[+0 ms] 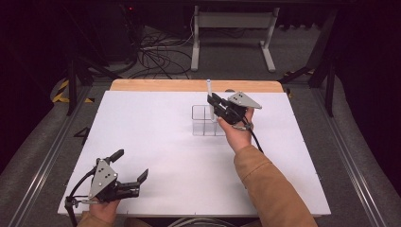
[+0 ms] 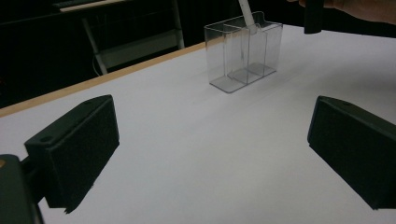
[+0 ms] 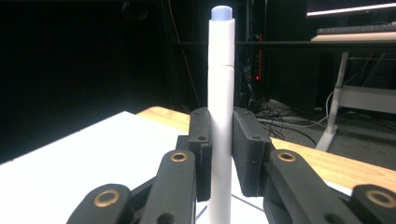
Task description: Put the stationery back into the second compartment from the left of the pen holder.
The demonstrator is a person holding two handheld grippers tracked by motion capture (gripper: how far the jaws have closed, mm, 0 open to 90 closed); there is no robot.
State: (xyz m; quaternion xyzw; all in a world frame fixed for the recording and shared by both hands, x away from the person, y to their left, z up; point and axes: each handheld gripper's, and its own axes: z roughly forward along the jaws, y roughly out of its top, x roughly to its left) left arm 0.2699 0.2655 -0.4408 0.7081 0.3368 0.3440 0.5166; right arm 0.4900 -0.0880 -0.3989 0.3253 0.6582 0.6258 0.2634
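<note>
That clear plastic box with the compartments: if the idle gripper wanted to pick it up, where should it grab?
Probably an outer wall of the clear box, taken from above with one jaw inside a compartment. It stands upright with its top open and thin walls, so the rim offers the hold. The left gripper is open; the right gripper holds a white pen over it.

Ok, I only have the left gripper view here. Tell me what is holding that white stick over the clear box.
Observer: The right gripper is shut on it; it is a white plastic marker pen with a pale blue end cap.
Operator: Say how it sits.
Observer: Upright in the right gripper view, blue cap on top, jaws pressed on both sides of its barrel.
Operator: Now place it against the box.
Observer: From the high view, the pen stands over the far side of the clear plastic compartment organiser; which compartment, I cannot tell.
Operator: Report my own gripper.
Observer: The left gripper is open, near the table's near left corner.
</note>
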